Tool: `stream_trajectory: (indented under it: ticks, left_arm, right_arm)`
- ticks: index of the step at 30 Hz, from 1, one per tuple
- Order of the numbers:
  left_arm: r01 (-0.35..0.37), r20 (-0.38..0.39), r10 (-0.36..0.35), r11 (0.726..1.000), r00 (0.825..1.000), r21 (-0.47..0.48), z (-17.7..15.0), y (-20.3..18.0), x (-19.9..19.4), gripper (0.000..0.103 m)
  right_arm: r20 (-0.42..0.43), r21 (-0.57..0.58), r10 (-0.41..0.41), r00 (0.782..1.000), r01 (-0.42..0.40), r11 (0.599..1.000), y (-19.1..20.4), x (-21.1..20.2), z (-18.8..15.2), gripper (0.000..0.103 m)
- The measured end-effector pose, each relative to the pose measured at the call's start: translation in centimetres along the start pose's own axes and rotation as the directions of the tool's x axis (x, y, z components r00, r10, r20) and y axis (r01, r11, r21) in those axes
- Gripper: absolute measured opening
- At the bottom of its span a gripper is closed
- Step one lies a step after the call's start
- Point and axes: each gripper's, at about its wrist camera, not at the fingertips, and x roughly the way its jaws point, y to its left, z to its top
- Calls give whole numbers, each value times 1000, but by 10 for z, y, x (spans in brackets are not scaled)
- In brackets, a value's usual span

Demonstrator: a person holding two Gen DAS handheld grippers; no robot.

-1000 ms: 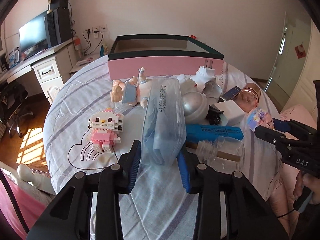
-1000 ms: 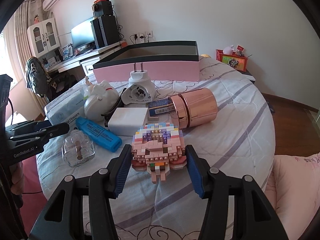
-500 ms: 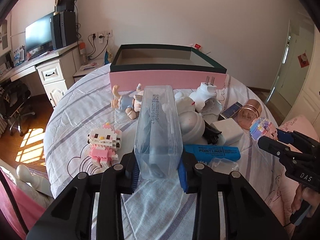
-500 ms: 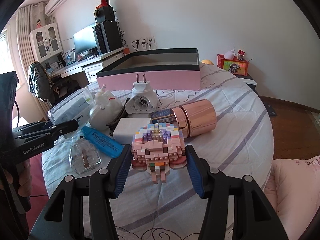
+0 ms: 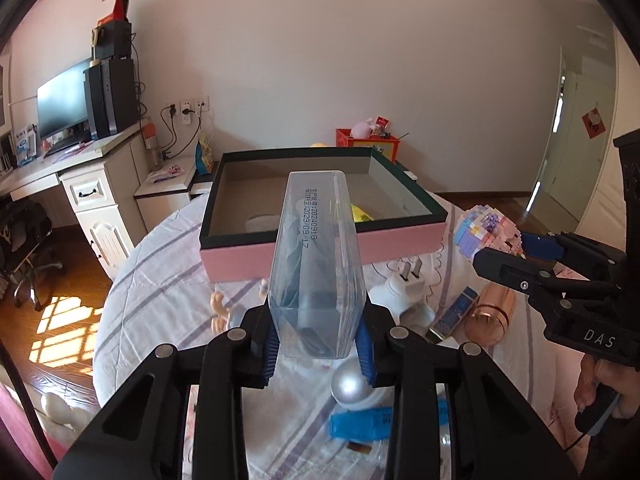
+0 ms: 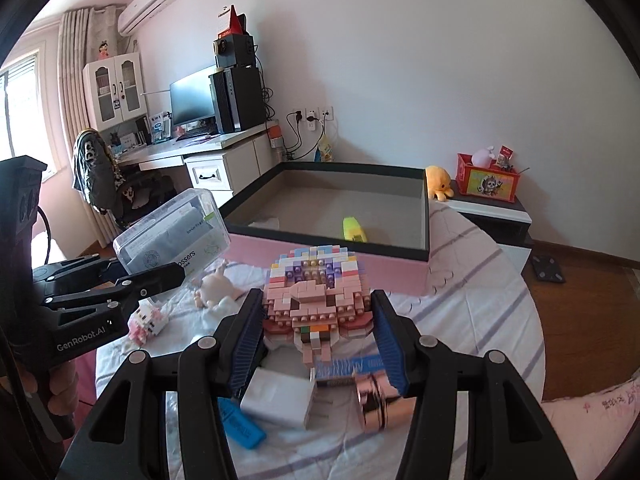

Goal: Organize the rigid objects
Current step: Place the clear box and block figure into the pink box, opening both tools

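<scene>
Both loads lifted short of the pink box (image 5: 320, 250)

Left gripper (image 5: 318, 344) clamps the clear case (image 5: 316, 256), long axis pointing boxward; right gripper (image 6: 318, 330) clamps the brick figure (image 6: 316, 300), equally near.

A white desk (image 6: 208, 160) with a monitor (image 6: 192, 98) stood against the far pale wall (image 6: 400, 60). Sunlight patched the wooden floor (image 5: 60, 312) at left, near the curtained window (image 6: 24, 92).

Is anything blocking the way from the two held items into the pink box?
Nothing visible does. The clear plastic case and brick figure are held above the clutter, and the pink box is open-topped, holding only a yellow item and something white.
</scene>
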Motion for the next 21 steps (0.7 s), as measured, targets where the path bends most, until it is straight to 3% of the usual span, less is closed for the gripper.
stream_trajectory:
  ticks: [3,11,17,21]
  left_arm:
    - [6,-21,-5,1000,1000,17,28,3,26,32]
    - [19,-158,-15,1000,987,23,89,15,122,32]
    - [23,-272,-19,1000,962,13,93,21,177,32]
    - [11,-290,-8,1000,957,10,93,19,189,33]
  right_arm:
    - [-8,-16,15,1000,-15,1000,-3,25,28,55]
    - [-120,-24,-67,990,65,998,-38,113,73,55]
    - [-224,12,-80,971,85,996,-62,156,70,55]
    - [-247,34,-88,965,100,994,-71,162,69,55]
